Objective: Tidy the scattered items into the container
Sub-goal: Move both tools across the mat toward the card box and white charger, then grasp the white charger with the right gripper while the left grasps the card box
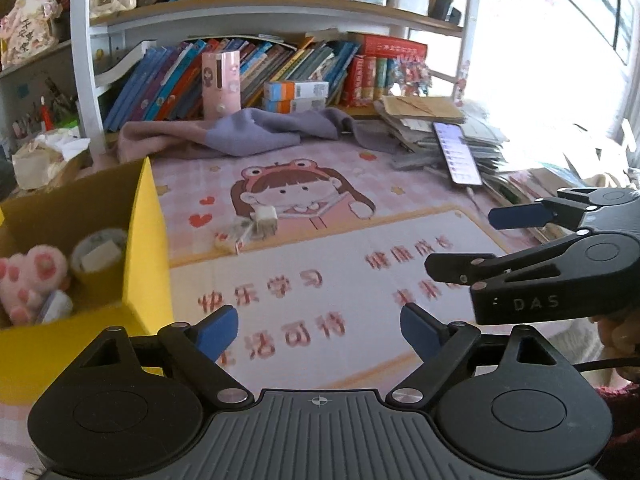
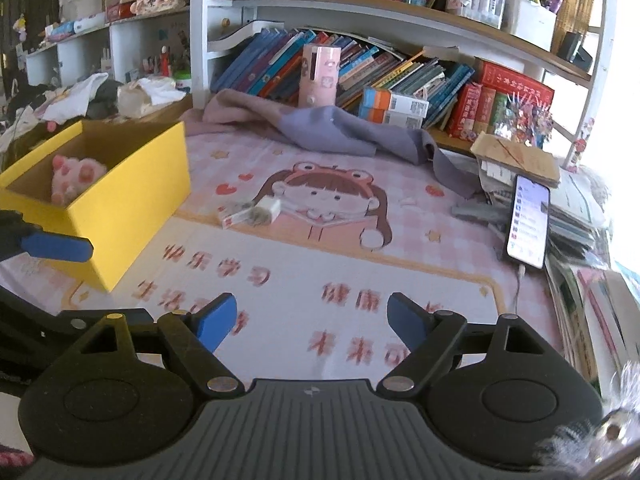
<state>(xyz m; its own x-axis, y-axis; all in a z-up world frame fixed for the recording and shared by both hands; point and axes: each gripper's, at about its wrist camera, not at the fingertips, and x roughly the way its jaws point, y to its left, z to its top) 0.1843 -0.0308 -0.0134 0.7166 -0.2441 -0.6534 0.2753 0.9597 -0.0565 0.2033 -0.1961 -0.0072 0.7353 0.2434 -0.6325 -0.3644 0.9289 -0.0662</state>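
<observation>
Nearest to us, our left gripper (image 1: 319,330) hangs over the pink desk mat (image 1: 360,280) with its blue fingers spread wide and nothing between them, and our right gripper (image 2: 311,322) sits the same way, wide apart and empty, above the mat's red lettering. Just to the left stands the yellow box (image 2: 120,196), open at the top; inside it we see a pink plush paw (image 1: 30,276), a roll of tape (image 1: 98,252) and another small item we cannot make out. Further out, on the cartoon girl printed on the mat, lie the loose things: a white charger plug (image 2: 269,209) touching a small red-and-white pack (image 2: 236,216), well apart from the box. Beyond them a purple cloth (image 2: 320,128) is heaped against the bookshelf (image 2: 400,24), and a lit phone (image 2: 528,220) leans on a stack of papers at the right.
</observation>
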